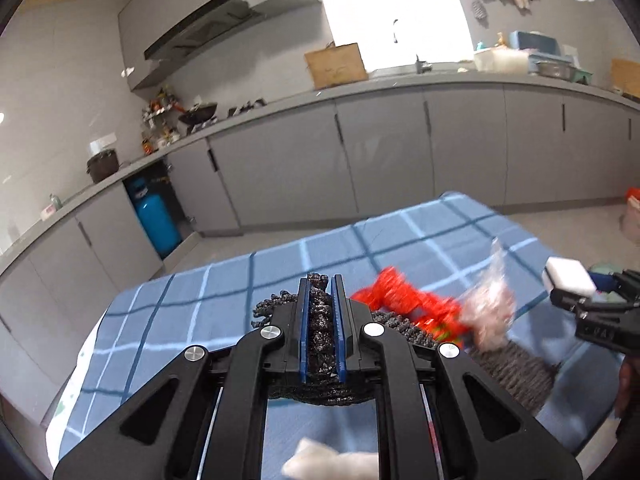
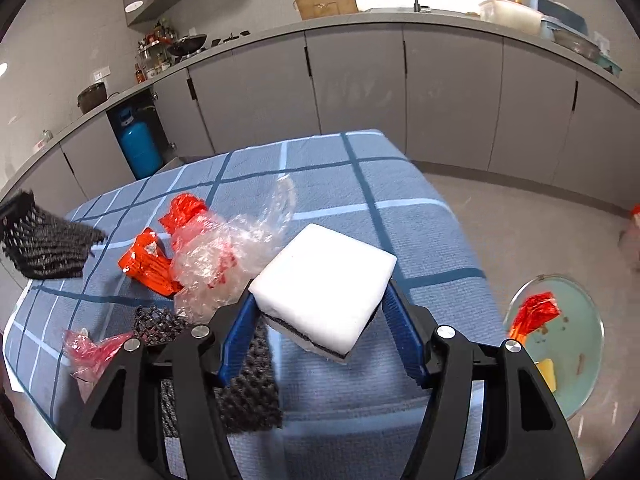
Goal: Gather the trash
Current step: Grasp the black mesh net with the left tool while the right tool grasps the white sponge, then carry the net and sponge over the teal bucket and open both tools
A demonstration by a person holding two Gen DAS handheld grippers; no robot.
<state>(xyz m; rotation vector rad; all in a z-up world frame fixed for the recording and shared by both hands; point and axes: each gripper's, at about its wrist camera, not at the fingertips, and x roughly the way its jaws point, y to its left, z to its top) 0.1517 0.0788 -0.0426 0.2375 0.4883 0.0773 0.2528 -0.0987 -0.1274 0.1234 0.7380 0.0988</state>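
My left gripper (image 1: 321, 312) is shut on a piece of black mesh netting (image 1: 320, 332) and holds it above the blue checked tablecloth (image 1: 208, 292). The netting also shows at the left of the right wrist view (image 2: 44, 248). My right gripper (image 2: 320, 320) is shut on a white sponge block (image 2: 324, 280) with a dark underside, held above the table's right part; it shows in the left wrist view (image 1: 570, 276). On the cloth lie red wrappers (image 2: 152, 264), crumpled clear plastic (image 2: 224, 256), a pink plastic scrap (image 2: 86, 350) and more black mesh (image 2: 248, 392).
A pale green bin (image 2: 588, 352) stands on the floor to the right of the table, with a red wrapper (image 2: 534, 314) and a yellow scrap inside. Grey kitchen cabinets (image 2: 360, 80) run behind. A blue gas cylinder (image 2: 138, 148) stands at back left.
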